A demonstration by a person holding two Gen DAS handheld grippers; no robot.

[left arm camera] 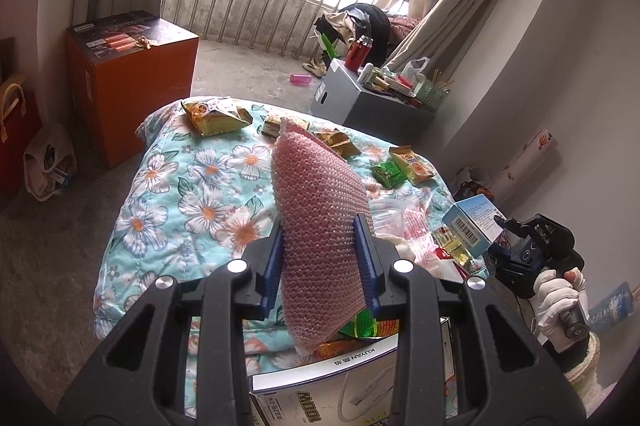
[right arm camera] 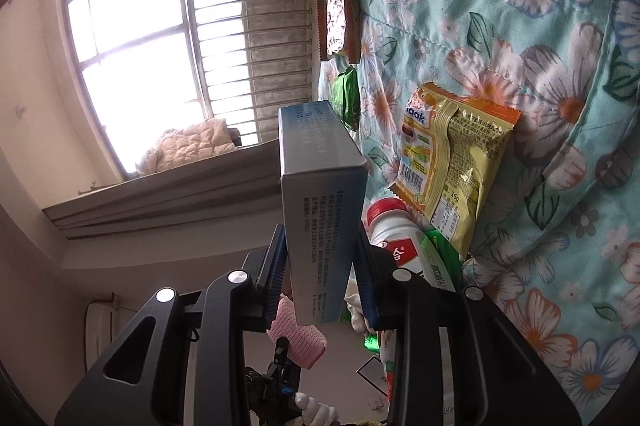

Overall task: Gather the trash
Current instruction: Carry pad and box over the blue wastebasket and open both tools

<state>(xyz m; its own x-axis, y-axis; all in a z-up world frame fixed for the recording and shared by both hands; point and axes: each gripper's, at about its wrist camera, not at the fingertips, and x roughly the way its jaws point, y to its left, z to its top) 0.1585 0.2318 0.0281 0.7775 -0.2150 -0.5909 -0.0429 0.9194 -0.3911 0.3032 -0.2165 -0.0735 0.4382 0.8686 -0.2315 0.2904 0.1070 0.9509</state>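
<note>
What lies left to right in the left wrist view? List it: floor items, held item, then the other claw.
Red bag → orange box → pink bubble wrap in the left claw → blue-white carton → right claw → gloved hand.

A pink bubble-wrap sheet (left arm camera: 320,226), soft plastic with a bumpy, faintly shiny surface. A blue and white box (right arm camera: 320,210) of smooth, matt cardboard. The floral quilt (left arm camera: 180,194) is stitched, matt cloth. A yellow snack wrapper (right arm camera: 452,166) is crinkled, glossy foil-like plastic. A white bottle (right arm camera: 404,242) is smooth plastic with a red cap. The ridged blue fingers (left arm camera: 275,258) look like matt plastic. A white knit cloth glove (left arm camera: 556,306).
</note>
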